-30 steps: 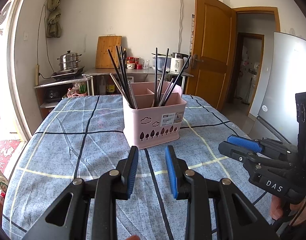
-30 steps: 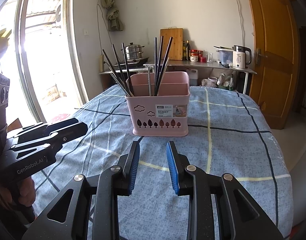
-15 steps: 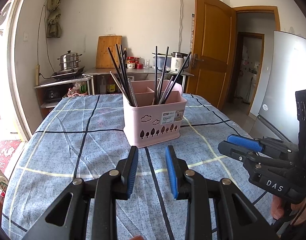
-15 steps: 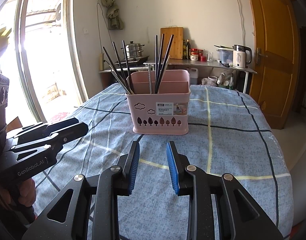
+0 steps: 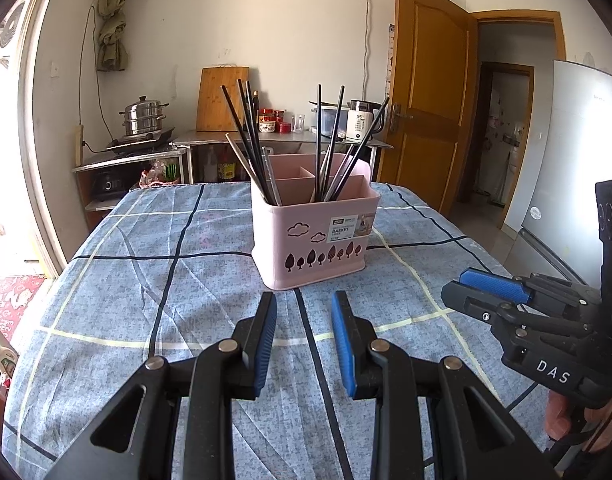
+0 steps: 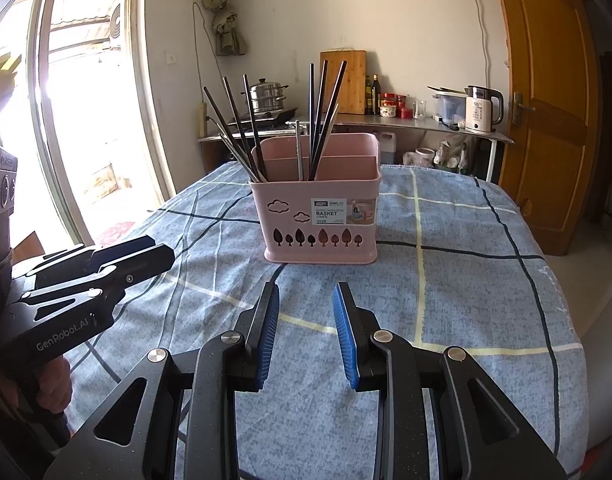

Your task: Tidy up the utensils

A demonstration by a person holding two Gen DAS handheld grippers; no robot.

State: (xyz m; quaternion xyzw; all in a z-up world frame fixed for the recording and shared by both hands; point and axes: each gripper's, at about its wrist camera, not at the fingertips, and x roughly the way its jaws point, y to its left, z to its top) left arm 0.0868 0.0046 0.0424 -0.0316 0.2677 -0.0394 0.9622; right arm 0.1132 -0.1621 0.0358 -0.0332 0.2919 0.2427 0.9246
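Observation:
A pink utensil basket [image 5: 313,236] [image 6: 317,220] stands upright mid-table on the blue checked cloth [image 5: 146,280]. Dark and steel chopsticks lean out of its left compartment [image 5: 246,132] [image 6: 238,120] and its right one [image 5: 333,144] [image 6: 323,104]. My left gripper [image 5: 304,312] hovers just short of the basket, open, with only cloth between its blue pads. My right gripper [image 6: 306,296] is likewise open and empty in front of the basket. Each gripper also shows in the other's view: the right gripper [image 5: 451,290] at the right side, the left gripper [image 6: 162,250] at the left side.
Behind the table a steel counter [image 5: 274,142] carries a steamer pot [image 5: 142,118], a cutting board [image 5: 222,96], jars and a kettle [image 5: 361,124]. A wooden door [image 5: 425,100] and a white fridge [image 5: 577,160] stand to the right, a bright glass door [image 6: 78,100] to the left.

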